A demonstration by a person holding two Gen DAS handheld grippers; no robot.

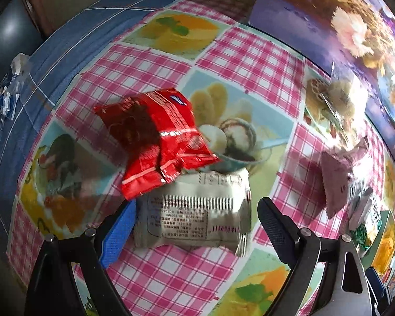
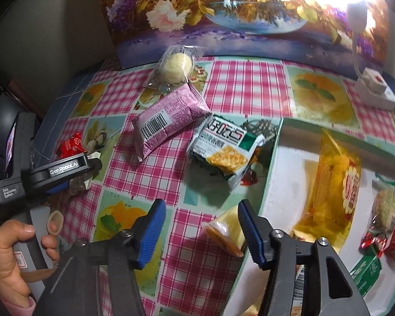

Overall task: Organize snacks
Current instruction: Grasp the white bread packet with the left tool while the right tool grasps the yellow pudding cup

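Snacks (image 2: 171, 121) lie scattered — left hand-held gripper (image 1: 194, 223) gapes around a white packet (image 1: 194, 210); right hand-held gripper (image 2: 201, 226) apart, empty.

Pink checked tablecloth (image 2: 234, 79), floral painting (image 2: 223, 8) behind, bright glare

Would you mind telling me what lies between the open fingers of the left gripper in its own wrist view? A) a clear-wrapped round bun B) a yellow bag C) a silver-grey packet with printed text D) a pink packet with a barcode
C: the silver-grey packet lies between the left gripper fingers, with the red packet overlapping its far edge.
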